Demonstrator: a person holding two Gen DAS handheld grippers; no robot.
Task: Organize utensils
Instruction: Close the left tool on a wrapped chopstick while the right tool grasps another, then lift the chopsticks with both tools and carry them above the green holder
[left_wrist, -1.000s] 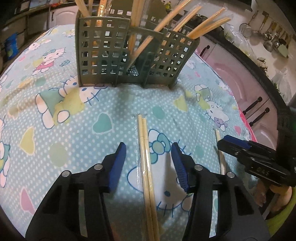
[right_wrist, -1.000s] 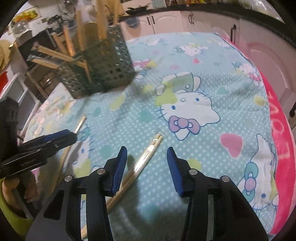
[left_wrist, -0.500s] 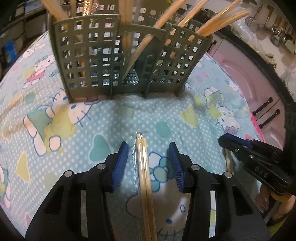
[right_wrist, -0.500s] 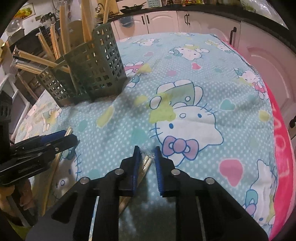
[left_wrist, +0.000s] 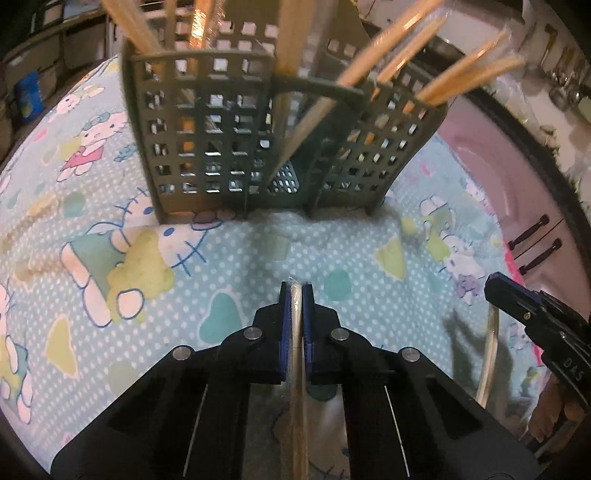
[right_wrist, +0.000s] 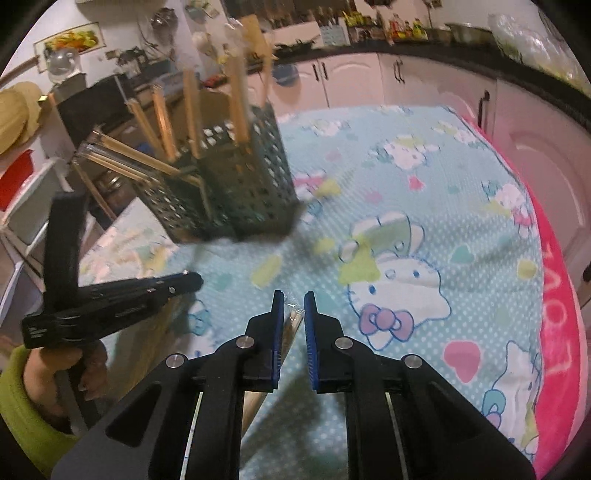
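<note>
Two claws | left claw (left_wrist: 296, 295) clamps wrapped chopsticks (left_wrist: 297, 369) (rack (left_wrist: 236, 147) ahead)

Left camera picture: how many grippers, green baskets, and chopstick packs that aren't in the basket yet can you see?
Grippers: 2 (left gripper, right gripper)
Green basket: 1
Chopstick packs out of the basket: 2 (left chopstick pack, right chopstick pack, one clamped in each gripper)
Total: 5
</note>
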